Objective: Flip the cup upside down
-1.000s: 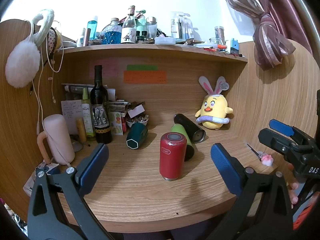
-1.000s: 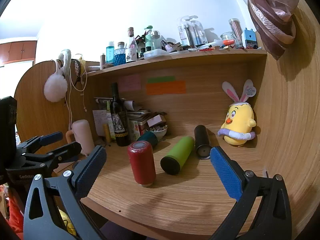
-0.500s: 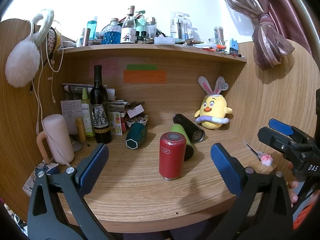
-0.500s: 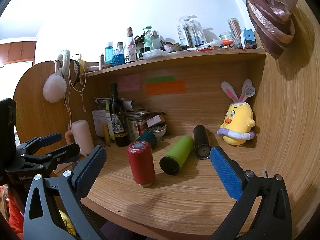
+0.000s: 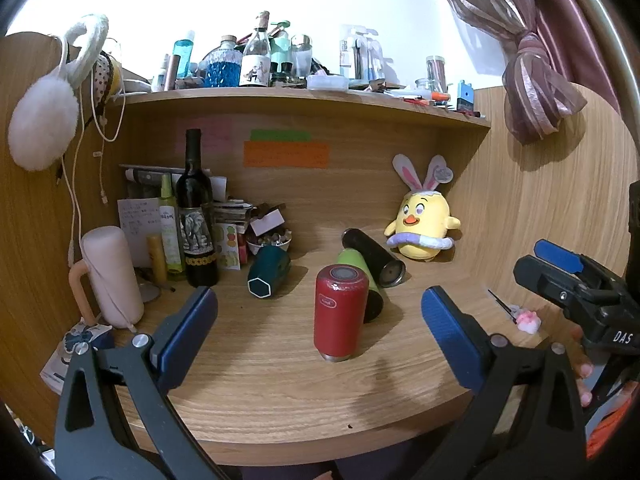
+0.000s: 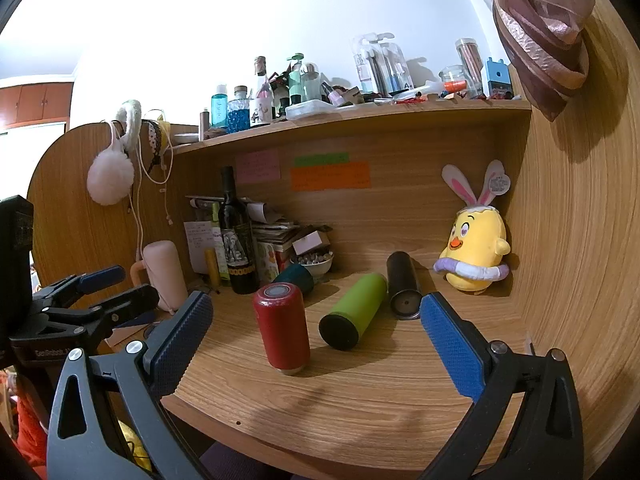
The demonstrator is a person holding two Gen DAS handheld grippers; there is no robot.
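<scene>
A red cup (image 5: 340, 314) stands on end on the wooden desk (image 5: 280, 392), a metal ring at its bottom; it also shows in the right wrist view (image 6: 282, 330). My left gripper (image 5: 320, 340) is open and empty, its jaws wide on either side of the red cup, short of it. My right gripper (image 6: 316, 344) is open and empty, near the desk's front edge, with the red cup ahead between its jaws. The right gripper also shows at the right of the left wrist view (image 5: 560, 276).
A green cup (image 6: 354, 316), a black cup (image 6: 402, 284) and a dark teal cup (image 5: 270, 272) lie on their sides behind the red one. A yellow plush chick (image 5: 422, 228) sits back right. A wine bottle (image 5: 196, 216), a pink mug (image 5: 110, 276) and clutter stand back left.
Both views have shifted very slightly; the cups have not moved and both grippers stay open.
</scene>
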